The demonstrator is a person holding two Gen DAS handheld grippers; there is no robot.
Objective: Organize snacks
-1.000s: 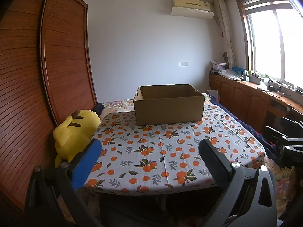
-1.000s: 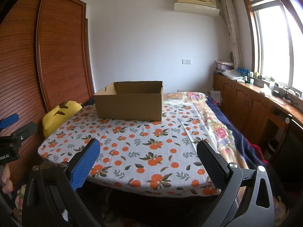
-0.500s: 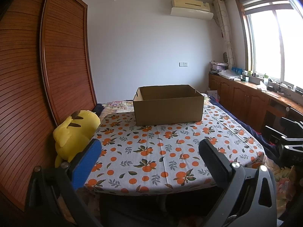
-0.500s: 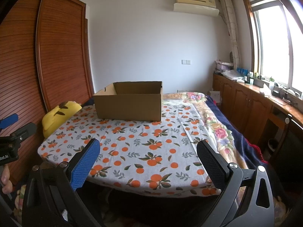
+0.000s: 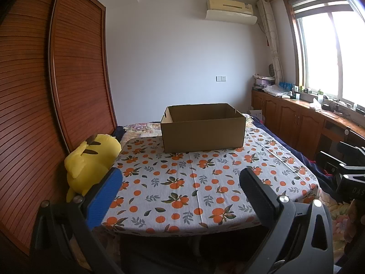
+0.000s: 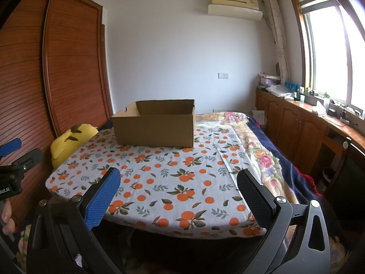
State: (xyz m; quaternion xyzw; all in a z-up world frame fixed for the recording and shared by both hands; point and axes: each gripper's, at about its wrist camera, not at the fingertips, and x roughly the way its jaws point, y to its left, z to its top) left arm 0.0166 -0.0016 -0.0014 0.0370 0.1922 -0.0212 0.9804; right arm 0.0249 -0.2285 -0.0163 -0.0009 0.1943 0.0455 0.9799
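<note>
An open brown cardboard box (image 5: 203,129) stands at the far side of a table covered with an orange-print cloth (image 5: 205,182); it also shows in the right wrist view (image 6: 155,125). Its inside is hidden from here. No snacks are in view. My left gripper (image 5: 180,187) is open and empty, held off the table's near edge. My right gripper (image 6: 179,186) is open and empty, also at the near edge. The left gripper also shows in the right wrist view (image 6: 13,159) at far left.
A yellow plush toy (image 5: 91,162) sits at the table's left edge against the wooden wardrobe (image 5: 45,91). A bed with a floral cover (image 6: 262,155) lies to the right. Wooden cabinets (image 6: 296,123) run under the window.
</note>
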